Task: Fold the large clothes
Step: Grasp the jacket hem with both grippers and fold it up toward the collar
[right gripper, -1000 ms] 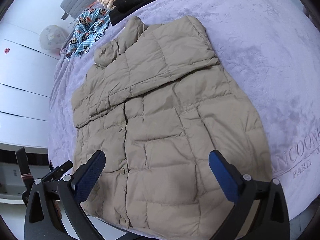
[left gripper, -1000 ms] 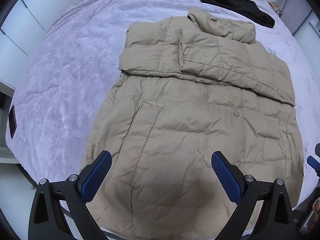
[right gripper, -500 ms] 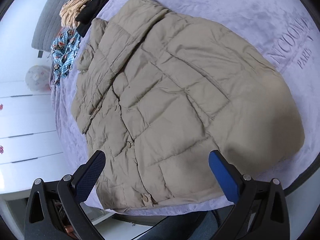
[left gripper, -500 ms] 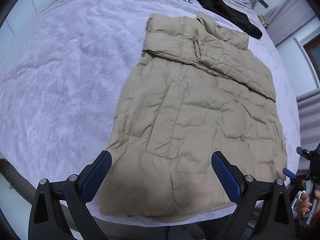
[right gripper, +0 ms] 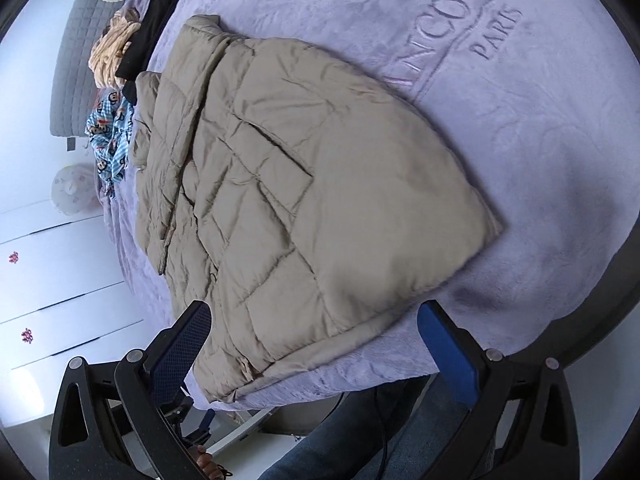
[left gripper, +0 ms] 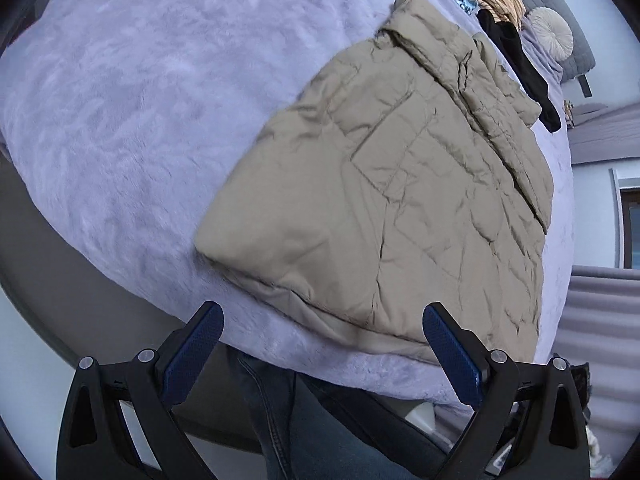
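A large beige quilted puffer jacket (left gripper: 400, 184) lies flat on the lilac bed cover, front up, both sleeves folded across its chest near the collar. It also shows in the right wrist view (right gripper: 304, 200). My left gripper (left gripper: 322, 330) is open and empty, just below the jacket's hem at its left corner. My right gripper (right gripper: 314, 330) is open and empty, just below the hem at its right corner, with the hem edge between its fingers' line. Neither gripper touches the jacket.
The bed cover (left gripper: 140, 100) carries embossed lettering (right gripper: 460, 24). At the bed's head lie a black garment (left gripper: 516, 64), a blue patterned garment (right gripper: 108, 136), a peach garment (right gripper: 112, 52) and a round cushion (left gripper: 550, 36). My jeans-clad legs (left gripper: 304, 432) stand at the bed's edge. White cabinets (right gripper: 52, 288) stand beside it.
Both grippers have dropped low and pulled back toward the foot of the bed, tilting outward. The jacket's hem now fills the near view. The jacket has not moved.
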A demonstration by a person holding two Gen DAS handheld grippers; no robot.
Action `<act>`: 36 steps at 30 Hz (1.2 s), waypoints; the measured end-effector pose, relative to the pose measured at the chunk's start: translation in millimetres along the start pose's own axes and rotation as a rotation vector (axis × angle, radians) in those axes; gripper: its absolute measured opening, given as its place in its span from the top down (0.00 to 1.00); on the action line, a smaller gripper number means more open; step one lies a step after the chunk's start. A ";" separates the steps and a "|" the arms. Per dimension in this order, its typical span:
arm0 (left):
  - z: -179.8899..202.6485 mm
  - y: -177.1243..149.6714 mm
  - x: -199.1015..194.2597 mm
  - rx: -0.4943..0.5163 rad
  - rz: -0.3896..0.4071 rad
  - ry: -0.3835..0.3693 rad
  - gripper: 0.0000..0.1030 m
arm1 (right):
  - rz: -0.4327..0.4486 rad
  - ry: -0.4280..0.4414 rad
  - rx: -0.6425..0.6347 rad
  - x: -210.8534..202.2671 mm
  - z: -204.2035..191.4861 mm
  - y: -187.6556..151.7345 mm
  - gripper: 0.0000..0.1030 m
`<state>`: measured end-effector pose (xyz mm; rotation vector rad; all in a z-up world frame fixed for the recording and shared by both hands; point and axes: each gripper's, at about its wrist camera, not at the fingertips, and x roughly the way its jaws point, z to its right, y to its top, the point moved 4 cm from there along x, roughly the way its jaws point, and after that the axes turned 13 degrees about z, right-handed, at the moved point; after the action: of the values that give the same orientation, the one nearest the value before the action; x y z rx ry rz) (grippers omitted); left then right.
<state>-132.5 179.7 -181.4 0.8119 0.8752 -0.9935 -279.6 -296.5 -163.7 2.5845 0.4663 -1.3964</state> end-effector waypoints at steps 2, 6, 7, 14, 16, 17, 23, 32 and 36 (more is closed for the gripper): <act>4.5 -8.3 15.2 -0.028 -0.031 -0.019 0.03 | -0.011 0.006 0.042 2.6 12.5 -1.1 0.00; 24.4 -7.2 34.4 -0.057 -0.036 -0.069 0.03 | -0.016 0.022 0.119 10.0 30.7 0.0 0.00; 30.3 -5.0 37.7 -0.060 -0.033 -0.079 0.03 | -0.011 0.031 0.136 12.0 33.3 1.0 0.00; 50.2 13.6 52.4 -0.035 -0.026 -0.105 0.28 | 0.025 0.137 0.190 20.4 26.4 9.9 0.00; 49.4 16.0 55.0 -0.030 -0.034 -0.101 0.68 | 0.020 0.112 0.194 25.1 25.6 10.4 0.01; 47.8 16.8 55.6 -0.027 -0.040 -0.106 0.76 | 0.019 0.112 0.203 26.7 25.6 10.3 0.03; 60.6 29.3 33.3 0.067 0.008 -0.168 0.88 | 0.001 0.102 0.213 36.1 24.9 4.3 0.83; 107.8 77.5 -13.4 0.225 0.073 -0.324 0.90 | 0.145 0.105 0.085 4.0 -20.8 16.4 0.89; 130.3 104.2 -28.0 0.302 0.104 -0.353 0.90 | 0.208 0.114 0.005 -14.2 -50.6 25.0 0.89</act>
<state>-13.1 109.5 -84.2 0.8913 0.3814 -1.1489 -238.6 -308.0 -124.1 2.6373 0.2008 -1.1888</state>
